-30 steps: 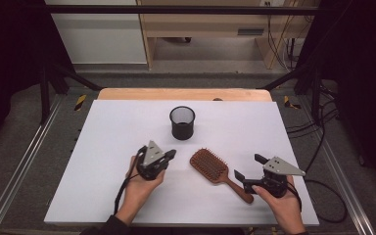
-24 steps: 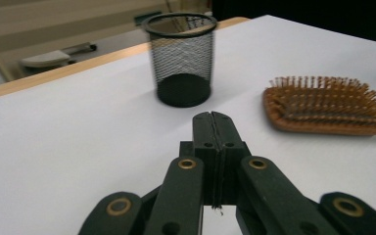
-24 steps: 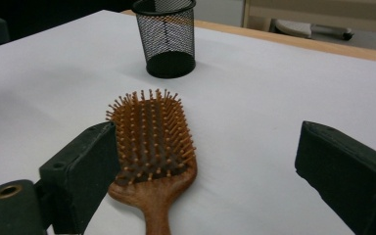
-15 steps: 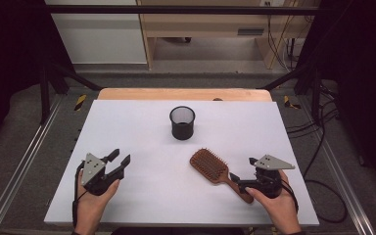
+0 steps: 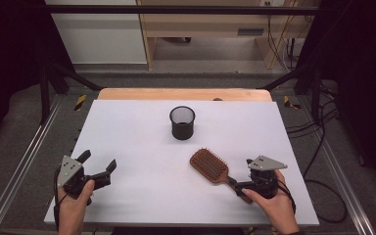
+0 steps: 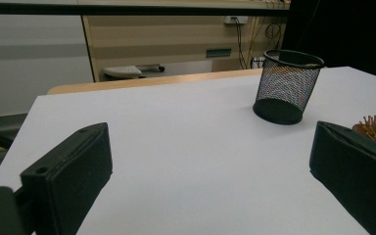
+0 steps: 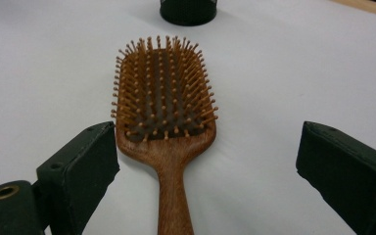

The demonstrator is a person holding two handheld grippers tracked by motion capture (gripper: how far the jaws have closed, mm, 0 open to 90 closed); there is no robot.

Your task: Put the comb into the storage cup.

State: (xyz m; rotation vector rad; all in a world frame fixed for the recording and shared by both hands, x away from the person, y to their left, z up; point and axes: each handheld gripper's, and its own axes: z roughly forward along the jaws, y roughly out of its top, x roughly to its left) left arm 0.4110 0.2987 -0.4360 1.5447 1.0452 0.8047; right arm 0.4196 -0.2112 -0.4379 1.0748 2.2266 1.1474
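Left tongs (image 5: pixel 97 166): near the counter's left front corner, jaws just opened wide, nothing between them.
Right tongs (image 5: pixel 241 185): jaws spread wide either side of the hairbrush handle, pads not touching it.
Hairbrush (image 5: pixel 210 165): wooden, bristles up, flat on the counter (image 5: pixel 127 127), right of centre, handle toward the right tongs.
Mesh cup (image 5: pixel 182 122): black, upright, beyond the brush head, well apart.

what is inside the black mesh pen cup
Through the rim of the mesh pen cup the high view shows nothing sticking out, and its dark solid base shows through the mesh in the left gripper view. The very bottom is too dark to check.
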